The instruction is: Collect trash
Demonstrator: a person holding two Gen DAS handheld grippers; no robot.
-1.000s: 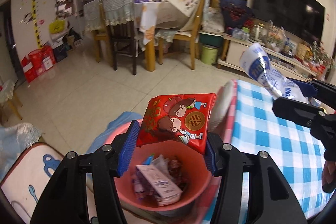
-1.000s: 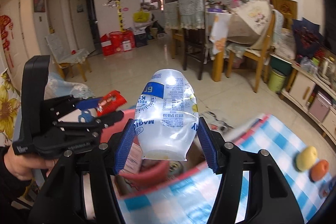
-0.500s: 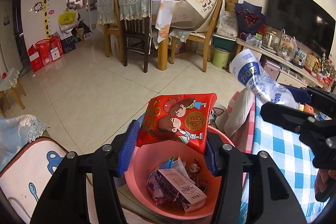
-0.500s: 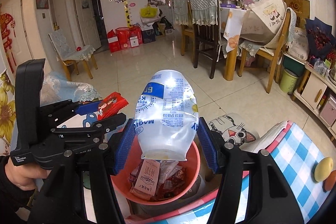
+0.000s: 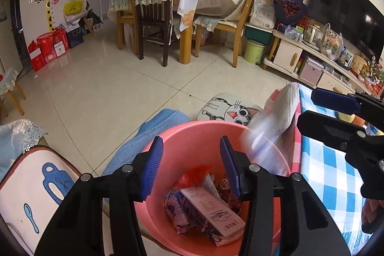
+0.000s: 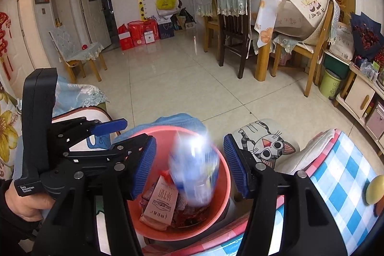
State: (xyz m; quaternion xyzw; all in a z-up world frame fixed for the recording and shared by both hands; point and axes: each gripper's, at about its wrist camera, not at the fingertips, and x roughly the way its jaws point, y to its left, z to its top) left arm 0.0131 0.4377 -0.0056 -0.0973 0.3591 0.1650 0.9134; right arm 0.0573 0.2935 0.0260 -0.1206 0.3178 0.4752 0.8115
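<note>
Hovering over the pink bin [image 6: 223, 174], both the left gripper [image 5: 192, 164] and right gripper [image 6: 189, 164] are spread, a blurred bottle [image 6: 194, 169] at the bin's 12 o'clock.

My left gripper [image 5: 192, 166] is matte black plastic with two angular arms, each ending in a ribbed blue pad [image 5: 153, 169]. Round silver screw heads [image 5: 127, 169] dot the arms. My right gripper [image 6: 189, 166] has the same black frame, blue pads and silver screws. My left hand [image 6: 22, 203] shows bare skin below a dark sleeve [image 6: 7, 227], gripping a black handle with a small white printed label [image 6: 27, 188].
</note>
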